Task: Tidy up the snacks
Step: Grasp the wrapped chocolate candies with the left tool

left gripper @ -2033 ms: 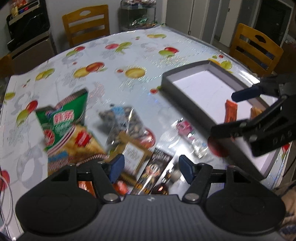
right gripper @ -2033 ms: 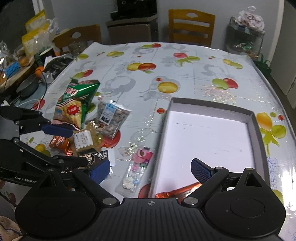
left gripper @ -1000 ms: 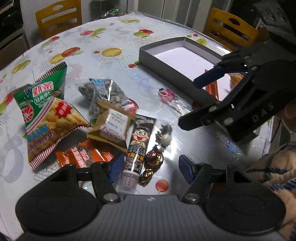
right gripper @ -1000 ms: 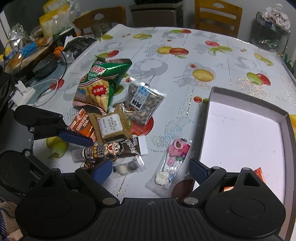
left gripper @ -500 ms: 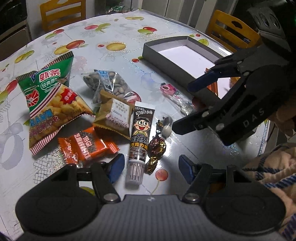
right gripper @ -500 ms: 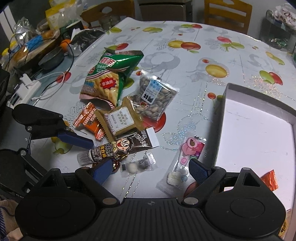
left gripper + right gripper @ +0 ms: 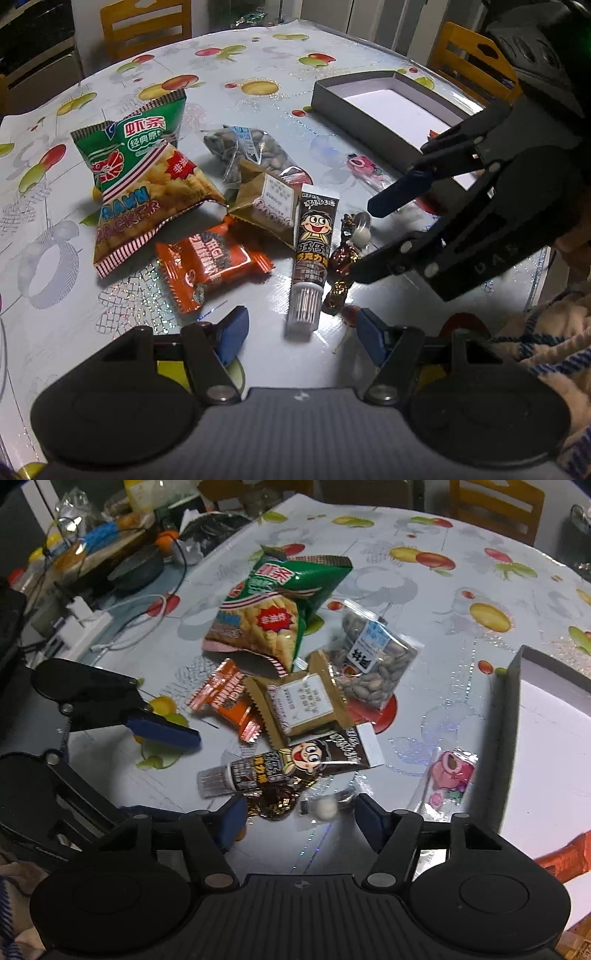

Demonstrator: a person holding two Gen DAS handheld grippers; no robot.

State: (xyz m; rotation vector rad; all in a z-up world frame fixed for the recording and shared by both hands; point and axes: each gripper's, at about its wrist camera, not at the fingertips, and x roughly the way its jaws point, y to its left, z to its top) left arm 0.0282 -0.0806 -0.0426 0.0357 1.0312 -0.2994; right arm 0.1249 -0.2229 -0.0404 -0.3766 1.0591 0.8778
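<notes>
Both cameras look steeply down, close over the table's (image 7: pixel 110 280) near edge. The left view faces toward the far right corner, the right view toward the far left. Both share the snack pile (image 7: pixel 207 206) (image 7: pixel 295 686) and the grey box (image 7: pixel 354 107) (image 7: pixel 517 686).

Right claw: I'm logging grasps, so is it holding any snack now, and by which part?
Nothing is held. The right claw has just been closing and stands over the foil candy and the clear-wrapped sweet, pads not pressing either. The left claw is empty too.
</notes>
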